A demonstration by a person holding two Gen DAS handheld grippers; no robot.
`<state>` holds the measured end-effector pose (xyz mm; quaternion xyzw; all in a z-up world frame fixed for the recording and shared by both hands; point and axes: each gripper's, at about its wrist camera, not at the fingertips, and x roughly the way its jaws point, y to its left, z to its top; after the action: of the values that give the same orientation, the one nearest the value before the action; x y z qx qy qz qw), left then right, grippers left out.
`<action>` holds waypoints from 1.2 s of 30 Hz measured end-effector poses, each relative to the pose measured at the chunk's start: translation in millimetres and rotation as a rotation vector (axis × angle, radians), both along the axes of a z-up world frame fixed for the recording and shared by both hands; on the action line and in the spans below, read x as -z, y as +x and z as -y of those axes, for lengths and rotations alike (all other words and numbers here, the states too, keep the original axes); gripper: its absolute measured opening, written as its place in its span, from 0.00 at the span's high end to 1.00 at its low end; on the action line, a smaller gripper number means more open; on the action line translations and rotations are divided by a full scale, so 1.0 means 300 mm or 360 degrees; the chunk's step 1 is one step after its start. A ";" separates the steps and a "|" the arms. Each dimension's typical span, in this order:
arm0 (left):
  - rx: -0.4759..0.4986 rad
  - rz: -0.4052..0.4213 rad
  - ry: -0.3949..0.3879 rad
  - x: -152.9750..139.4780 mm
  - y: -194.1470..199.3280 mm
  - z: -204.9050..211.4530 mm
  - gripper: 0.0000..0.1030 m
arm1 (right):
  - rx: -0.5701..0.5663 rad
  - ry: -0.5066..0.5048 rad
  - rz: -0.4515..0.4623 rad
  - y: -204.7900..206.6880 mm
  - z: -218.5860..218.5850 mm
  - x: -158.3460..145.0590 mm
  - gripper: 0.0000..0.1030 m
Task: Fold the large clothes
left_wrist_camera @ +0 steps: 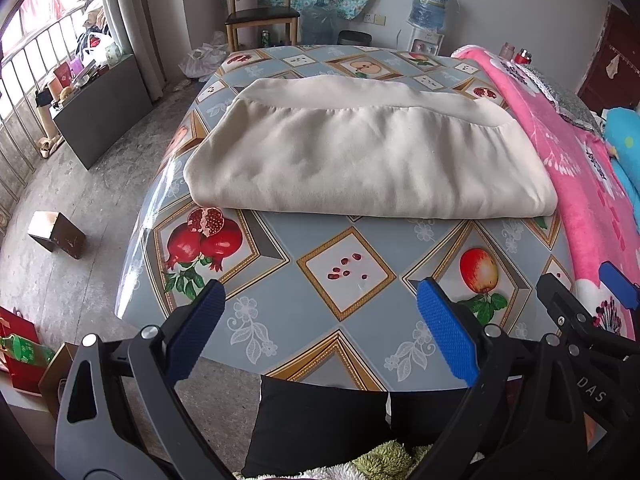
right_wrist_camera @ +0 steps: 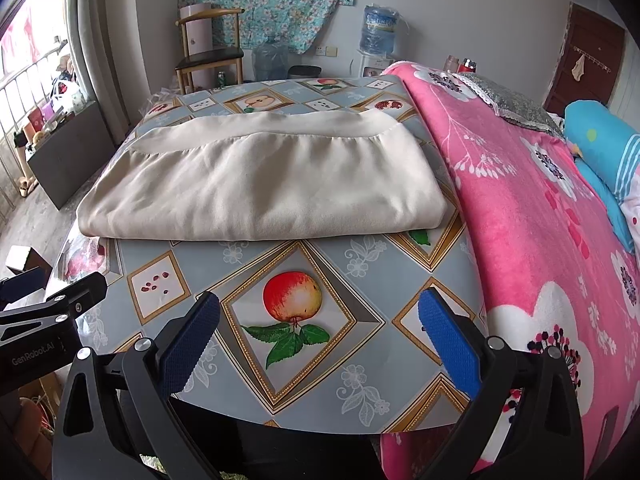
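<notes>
Bare counter (left_wrist_camera: 344, 320) lies between both spread-jawed grippers and the folded cream garment (left_wrist_camera: 360, 160), an unobstructed approach. The pink floral blanket (right_wrist_camera: 520, 208) walls the right side; the counter's left edge drops to open floor (left_wrist_camera: 80, 184).

Pink blanket (right_wrist_camera: 520, 208) beside fruit-print tablecloth (right_wrist_camera: 320, 360)

Both wrist cams face fwd from table's (left_wrist_camera: 280, 320) near edge, sharing folded cloth (left_wrist_camera: 360, 160).

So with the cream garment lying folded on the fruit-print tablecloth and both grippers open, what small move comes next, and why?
Probably advance the left gripper and right gripper to the near fold edge of the cream fabric garment. Both hover open and empty over the fruit-print tablecloth, short of the garment, which looks wide enough for another fold.
</notes>
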<state>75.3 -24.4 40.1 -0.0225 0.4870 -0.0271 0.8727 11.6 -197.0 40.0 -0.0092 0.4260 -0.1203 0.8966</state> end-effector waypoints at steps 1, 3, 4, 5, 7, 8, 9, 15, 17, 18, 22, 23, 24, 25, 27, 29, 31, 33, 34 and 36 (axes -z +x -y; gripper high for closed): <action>0.0001 0.0000 0.0000 0.000 0.000 0.001 0.09 | 0.0000 0.0000 0.0000 -0.001 0.001 0.000 0.06; 0.0001 0.0001 0.0001 0.000 0.000 0.000 0.09 | 0.0000 0.0001 0.0000 0.000 -0.002 0.000 0.06; 0.0000 0.0002 0.0002 0.000 0.000 -0.001 0.10 | 0.0000 0.0002 0.0000 -0.001 0.000 -0.001 0.06; 0.0000 0.0000 0.0001 0.001 0.000 0.000 0.09 | 0.0000 0.0002 0.0001 0.000 -0.003 0.000 0.06; 0.0000 0.0000 0.0001 0.000 0.000 0.000 0.09 | 0.0000 0.0000 0.0001 0.001 -0.003 0.001 0.06; 0.0000 0.0001 0.0002 0.000 0.000 0.000 0.09 | 0.0001 -0.0001 0.0001 0.001 -0.002 0.000 0.06; 0.0000 0.0000 0.0002 0.002 -0.001 0.001 0.09 | 0.0001 0.0001 0.0000 0.001 -0.003 0.001 0.06; -0.0001 0.0003 0.0005 0.001 -0.001 0.000 0.09 | 0.0002 0.0001 0.0000 0.000 0.001 0.004 0.06; 0.0000 0.0003 0.0006 0.004 -0.002 0.001 0.09 | 0.0001 0.0002 0.0000 0.000 0.002 0.004 0.06; 0.0000 0.0000 0.0004 0.003 -0.002 0.000 0.09 | 0.0002 0.0001 -0.0001 0.001 0.001 0.004 0.06; -0.0001 0.0003 0.0006 0.003 -0.003 0.000 0.09 | 0.0007 0.0003 -0.0004 -0.005 0.004 0.007 0.06; -0.0001 0.0001 0.0005 0.003 -0.002 0.000 0.09 | 0.0008 0.0003 -0.0004 -0.007 0.005 0.007 0.06; 0.0000 0.0002 0.0005 0.003 -0.002 0.000 0.09 | 0.0008 0.0003 -0.0004 -0.008 0.006 0.007 0.06; -0.0001 0.0003 0.0007 0.003 -0.003 0.001 0.09 | 0.0008 0.0004 -0.0004 -0.009 0.008 0.007 0.06; 0.0000 0.0001 0.0005 0.002 -0.002 0.000 0.09 | 0.0008 0.0004 -0.0004 -0.007 0.007 0.008 0.06; 0.0000 0.0001 0.0006 0.003 -0.002 0.001 0.09 | 0.0007 0.0004 -0.0005 -0.006 0.006 0.008 0.06; -0.0001 0.0003 0.0008 0.003 -0.003 0.001 0.09 | 0.0007 0.0006 -0.0006 -0.008 0.008 0.008 0.06; 0.0000 0.0002 0.0007 0.003 -0.003 0.001 0.09 | 0.0006 0.0005 -0.0006 -0.005 0.005 0.008 0.06; -0.0001 0.0002 0.0007 0.003 -0.004 0.001 0.09 | 0.0006 0.0005 -0.0006 -0.008 0.008 0.008 0.06; -0.0001 0.0003 0.0008 0.002 -0.002 0.001 0.09 | 0.0006 0.0005 -0.0005 -0.007 0.007 0.008 0.06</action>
<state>74.5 -24.6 39.4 -0.0203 0.4862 -0.0256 0.8732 9.6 -199.2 37.6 -0.0071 0.4276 -0.1214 0.8957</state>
